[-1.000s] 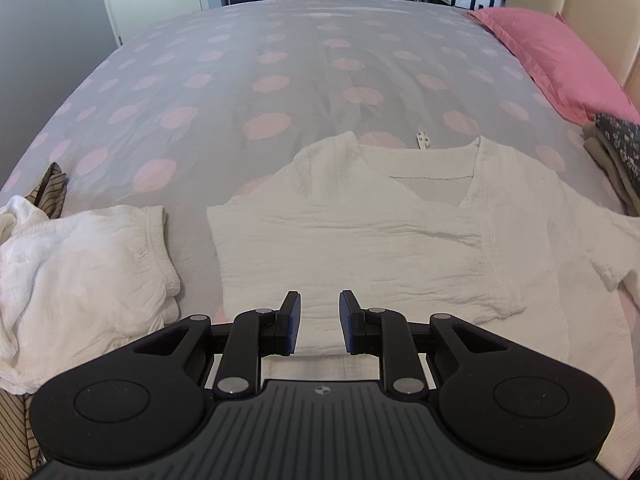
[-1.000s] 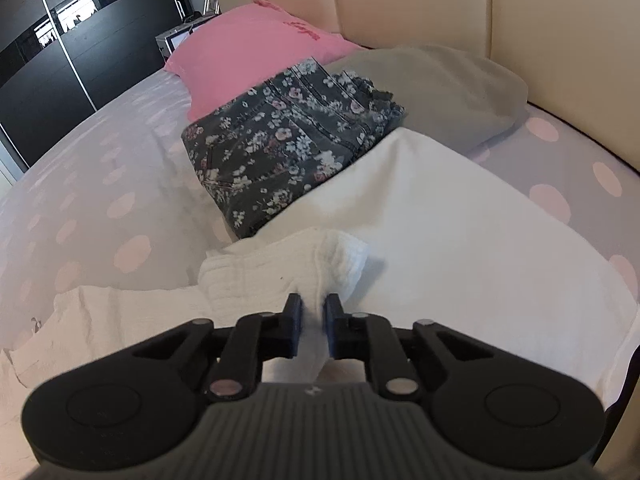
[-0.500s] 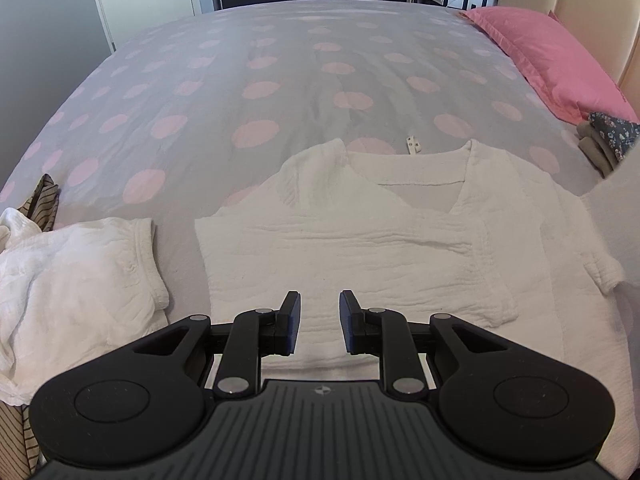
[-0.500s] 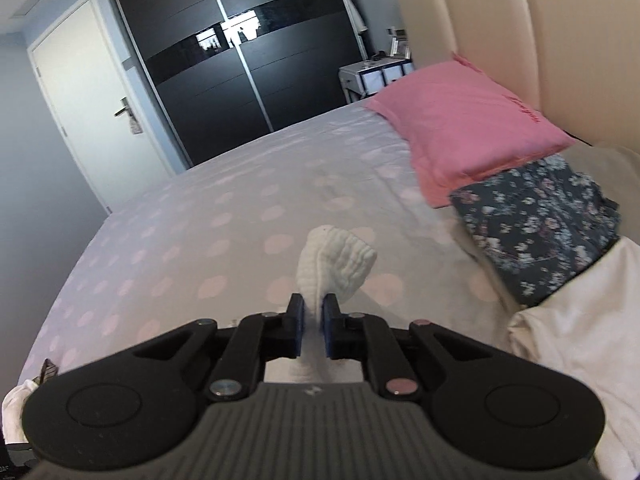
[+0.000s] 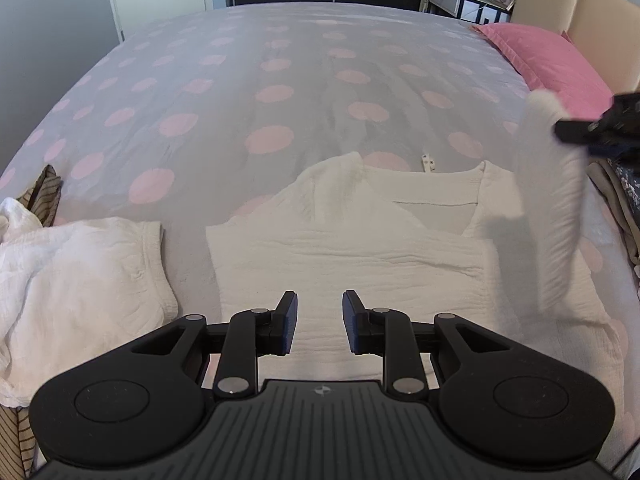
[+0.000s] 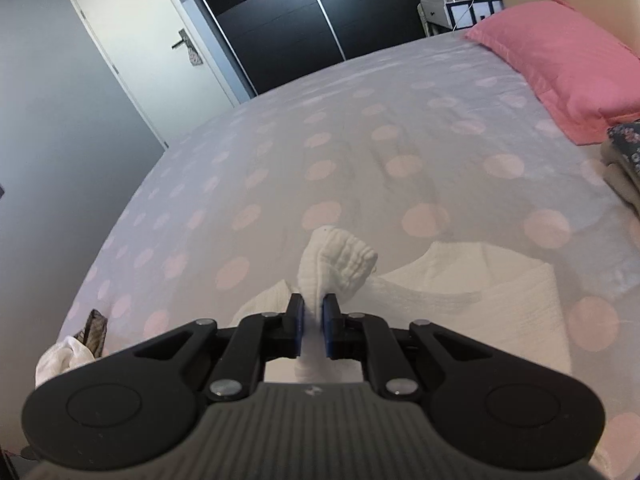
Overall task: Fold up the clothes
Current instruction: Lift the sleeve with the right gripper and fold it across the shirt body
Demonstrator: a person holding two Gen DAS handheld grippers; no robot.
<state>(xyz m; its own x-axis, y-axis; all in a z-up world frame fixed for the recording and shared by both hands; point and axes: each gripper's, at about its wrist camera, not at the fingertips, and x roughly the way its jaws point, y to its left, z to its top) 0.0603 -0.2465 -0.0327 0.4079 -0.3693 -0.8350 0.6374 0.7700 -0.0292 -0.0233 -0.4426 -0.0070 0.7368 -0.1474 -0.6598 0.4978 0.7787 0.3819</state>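
Lifted sleeve (image 5: 554,216) motion-blurred; right tongs (image 5: 600,128) cut by frame edge; floral garment (image 6: 626,140) cropped at edge.

Setting: home bedroom. A wide bed under a grey cover with pink polka dots (image 5: 280,92) fills the room, a pink pillow (image 5: 548,56) lying against a cream padded headboard (image 5: 580,12). Beyond the bed: glossy black sliding wardrobe doors (image 6: 320,12), a white door with a lever handle (image 6: 148,40), a small white bedside table (image 5: 460,0).
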